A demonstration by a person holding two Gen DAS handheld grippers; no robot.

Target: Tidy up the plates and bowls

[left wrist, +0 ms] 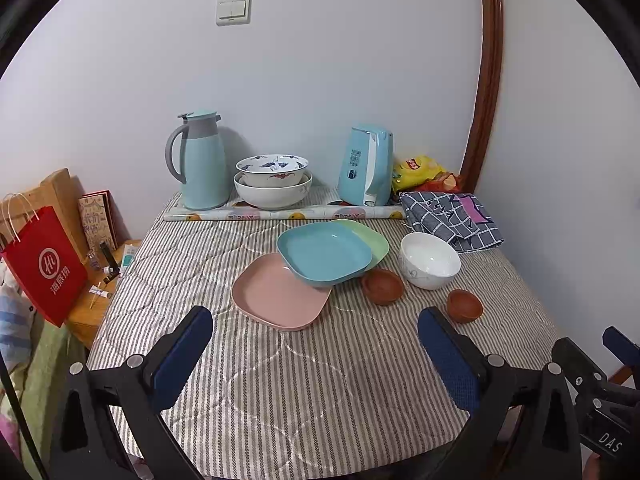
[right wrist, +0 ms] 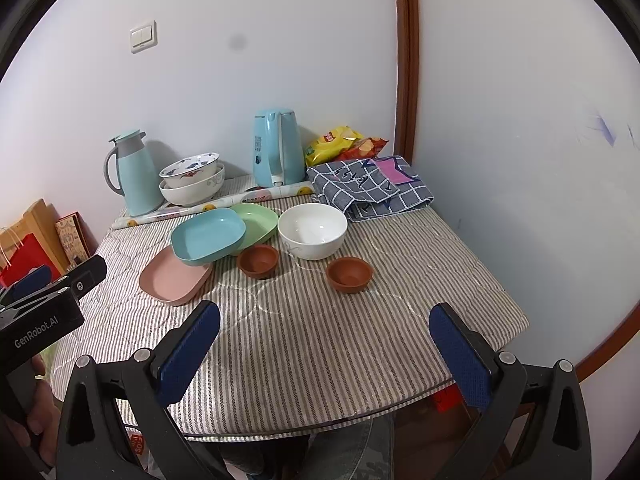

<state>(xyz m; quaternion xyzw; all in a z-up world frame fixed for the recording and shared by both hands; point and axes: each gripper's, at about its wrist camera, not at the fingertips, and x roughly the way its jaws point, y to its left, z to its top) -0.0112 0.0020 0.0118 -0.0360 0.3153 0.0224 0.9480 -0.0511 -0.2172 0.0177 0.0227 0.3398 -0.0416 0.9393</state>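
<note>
Painted bowl (left wrist: pixel 272 169) nested in white bowl (left wrist: pixel 273 194) (upright).

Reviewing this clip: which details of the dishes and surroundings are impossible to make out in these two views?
- Pink plate: its far corner lies under the blue plate in both views.
- Green plate: mostly covered by the blue plate.
- Lower patterned bowl: its inside is hidden by the bowl nested in it.
- Kettle label: too small to read.
- Left hand-held gripper: right wrist view shows only part of it, cut by the edge.

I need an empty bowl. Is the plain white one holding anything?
Empty: the round white ceramic bowl stands upright on the striped tablecloth, its bare inside visible.
</note>
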